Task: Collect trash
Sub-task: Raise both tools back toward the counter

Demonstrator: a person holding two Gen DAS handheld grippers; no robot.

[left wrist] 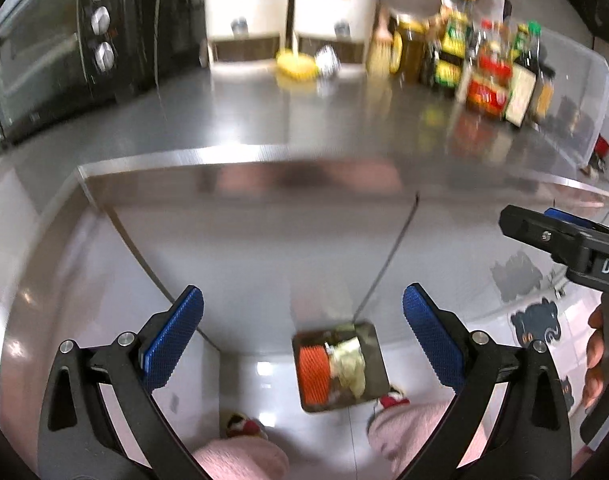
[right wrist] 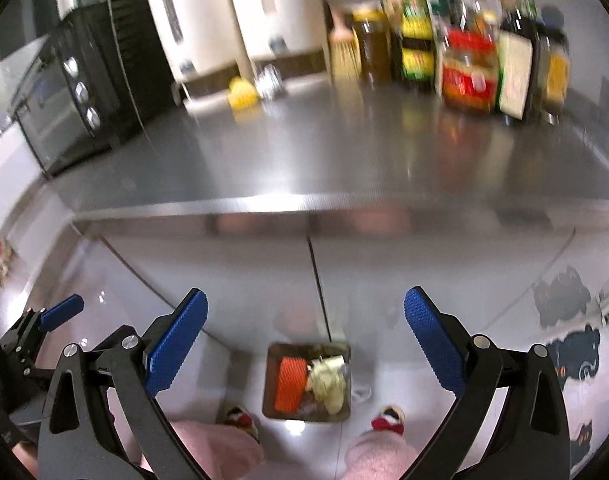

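A steel counter (right wrist: pixel 304 152) is seen carrying bottles (right wrist: pixel 472 52) and an oven (right wrist: pixel 64 92); a bin (right wrist: pixel 308 380) sits on the floor below. Both the left gripper (left wrist: pixel 303 336) and the right gripper (right wrist: pixel 306 338) are held wide, empty.

Cluster of glass sauce bottles and jars (left wrist: pixel 488 68) motion-blurred, labels unreadable. Black toaster oven (left wrist: pixel 44 52) cut by left edge. Crumpled pale wrapper (right wrist: pixel 328 380) in small square bin (right wrist: pixel 272 372): material unclear. Right gripper (left wrist: pixel 544 232) cropped at frame edge.

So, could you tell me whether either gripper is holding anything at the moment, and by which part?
Nothing is held. The left gripper and the right gripper both have their jaws spread wide and empty, above the trash bin on the floor.
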